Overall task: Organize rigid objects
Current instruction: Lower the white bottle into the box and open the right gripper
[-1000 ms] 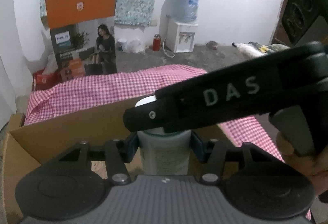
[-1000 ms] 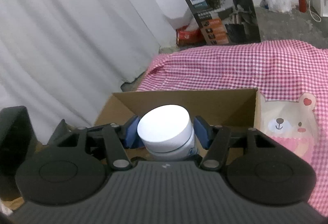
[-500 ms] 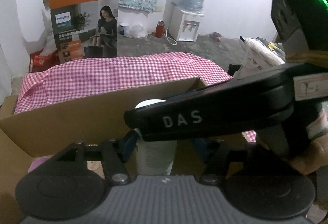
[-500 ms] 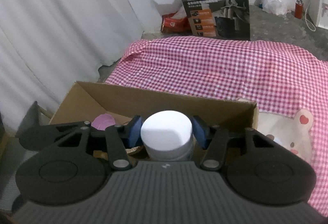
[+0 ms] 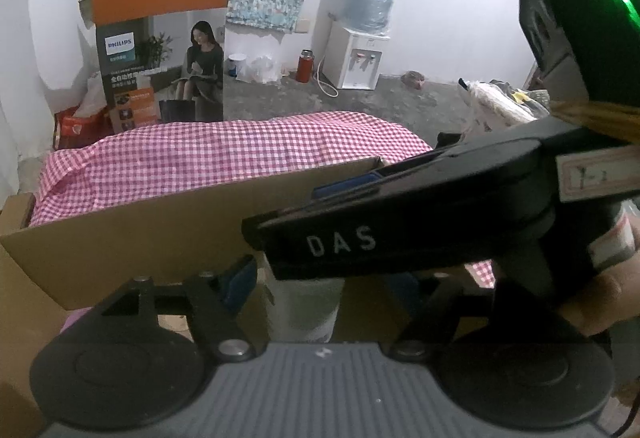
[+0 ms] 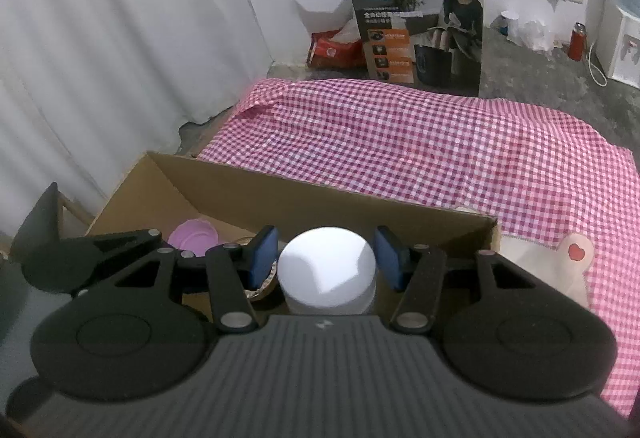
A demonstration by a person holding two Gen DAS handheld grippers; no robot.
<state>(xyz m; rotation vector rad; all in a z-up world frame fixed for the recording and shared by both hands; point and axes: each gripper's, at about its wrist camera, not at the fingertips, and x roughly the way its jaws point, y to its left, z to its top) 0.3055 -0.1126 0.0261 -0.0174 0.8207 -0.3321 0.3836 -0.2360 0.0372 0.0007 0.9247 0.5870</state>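
Note:
A white jar [image 6: 327,272] with a white lid sits between the blue pads [image 6: 264,258] of my right gripper [image 6: 327,258], which is shut on its top over the open cardboard box [image 6: 320,197]. In the left wrist view the jar's pale body [image 5: 304,306] stands between the jaws of my left gripper [image 5: 316,282]. Those jaws are opening, and a gap shows beside the left pad [image 5: 240,278]. The right gripper's black body [image 5: 360,230] crosses above and hides the jar's top and the left gripper's right pad.
The box [image 5: 140,238] lies on a pink checked cloth [image 6: 400,141] and holds a purple round piece [image 6: 194,238] and something woven [image 6: 264,288]. A bear-print cloth item [image 6: 560,270] lies right of the box. A tall printed carton [image 6: 416,17] stands behind.
My left gripper's jaws have spread away from the jar's sides. The right gripper has stayed closed on the jar's top and has come lower, closer over the box.

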